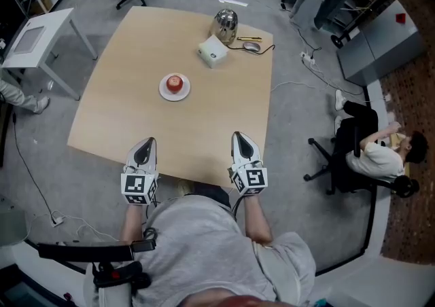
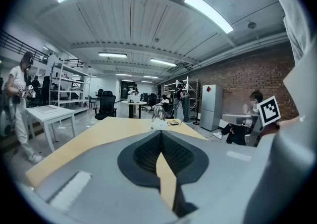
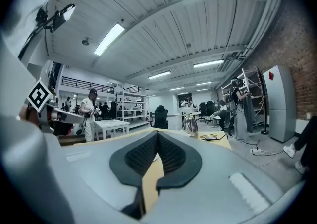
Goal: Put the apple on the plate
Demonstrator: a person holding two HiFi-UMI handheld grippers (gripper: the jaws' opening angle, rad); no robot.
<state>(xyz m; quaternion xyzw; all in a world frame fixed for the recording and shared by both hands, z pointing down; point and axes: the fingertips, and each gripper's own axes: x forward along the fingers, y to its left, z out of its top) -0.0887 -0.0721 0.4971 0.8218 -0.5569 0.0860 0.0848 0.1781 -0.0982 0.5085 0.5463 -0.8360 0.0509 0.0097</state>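
**Apple sits on the plate, both grippers empty at the near edge**

The red apple [image 1: 175,82] rests in the middle of the small white plate [image 1: 164,93], near the centre of the wooden table [image 1: 122,115]. By that, the task looks done. The apple is round, so no axis governs an approach.

It lies well ahead of both grippers, toward the far side of the table, between their two lines but somewhat closer to the left one. The left gripper [image 1: 146,142] and the right gripper [image 1: 239,137] hover at the table's near edge, side by side and pointing forward. Each gripper view shows the ribbed black pads pressed together at the tips with nothing between them.

Beyond the plate stand a white box [image 1: 213,51], a shiny metal kettle [image 1: 225,25] and a computer mouse [image 1: 251,46], all well apart from the apple.
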